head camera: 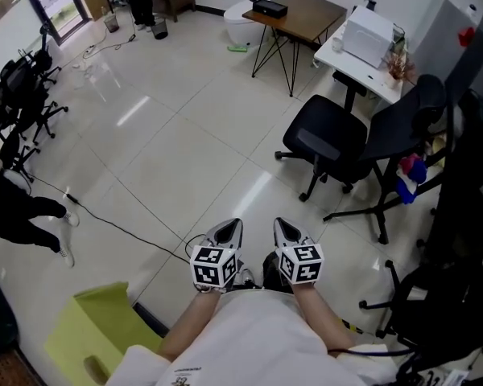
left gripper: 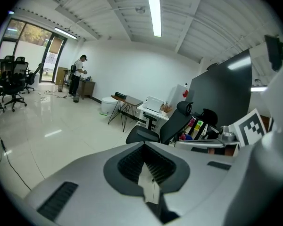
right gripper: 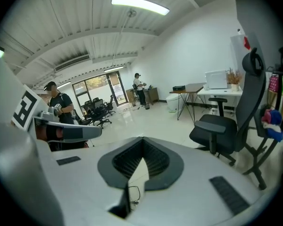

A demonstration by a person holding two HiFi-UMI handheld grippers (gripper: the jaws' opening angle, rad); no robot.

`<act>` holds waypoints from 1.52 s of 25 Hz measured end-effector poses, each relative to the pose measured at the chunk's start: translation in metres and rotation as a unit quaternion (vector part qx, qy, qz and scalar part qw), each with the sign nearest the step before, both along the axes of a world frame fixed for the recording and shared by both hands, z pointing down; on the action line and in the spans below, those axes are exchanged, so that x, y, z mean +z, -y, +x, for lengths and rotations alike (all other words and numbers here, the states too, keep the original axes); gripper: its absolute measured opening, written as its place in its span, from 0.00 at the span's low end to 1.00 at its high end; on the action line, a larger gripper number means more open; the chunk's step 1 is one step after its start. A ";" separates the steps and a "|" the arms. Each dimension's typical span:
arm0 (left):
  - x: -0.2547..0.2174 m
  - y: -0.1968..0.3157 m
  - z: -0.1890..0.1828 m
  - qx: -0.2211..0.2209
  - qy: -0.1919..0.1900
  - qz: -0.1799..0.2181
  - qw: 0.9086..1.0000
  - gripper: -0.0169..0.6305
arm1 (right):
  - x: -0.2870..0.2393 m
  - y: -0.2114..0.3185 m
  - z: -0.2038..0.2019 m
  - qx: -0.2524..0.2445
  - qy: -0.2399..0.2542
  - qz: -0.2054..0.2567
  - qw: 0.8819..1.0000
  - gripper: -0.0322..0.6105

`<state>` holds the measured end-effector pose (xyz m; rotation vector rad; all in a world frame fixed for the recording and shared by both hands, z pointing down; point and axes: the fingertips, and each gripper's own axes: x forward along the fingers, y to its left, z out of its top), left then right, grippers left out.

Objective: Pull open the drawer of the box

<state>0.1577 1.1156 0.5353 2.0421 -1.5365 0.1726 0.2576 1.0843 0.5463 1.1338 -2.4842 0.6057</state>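
Note:
No box with a drawer shows in any view. In the head view both grippers are held side by side close to my body, above the pale tiled floor. My left gripper (head camera: 229,226) has its jaws together with nothing between them; the left gripper view shows the same, the left gripper (left gripper: 144,145) pointing toward an office chair. My right gripper (head camera: 283,223) sits just to its right, jaws also closed and empty. In the right gripper view, the right gripper (right gripper: 142,140) points across the open room.
A black office chair (head camera: 330,145) stands ahead on the right, with a wooden table (head camera: 302,13) and a white desk (head camera: 356,63) behind it. A cable (head camera: 121,227) crosses the floor. A yellow-green object (head camera: 97,328) lies at the lower left. A person (left gripper: 78,76) stands far off.

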 end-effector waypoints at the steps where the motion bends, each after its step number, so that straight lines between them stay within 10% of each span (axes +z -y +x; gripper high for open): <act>1: 0.002 0.004 -0.003 -0.002 -0.002 -0.002 1.000 0.03 | 0.001 0.006 -0.004 -0.003 0.000 -0.001 1.000 0.03; 38: -0.016 0.378 -0.010 -0.043 0.028 0.005 0.999 0.03 | -0.021 0.390 -0.027 -0.062 0.032 0.019 0.997 0.03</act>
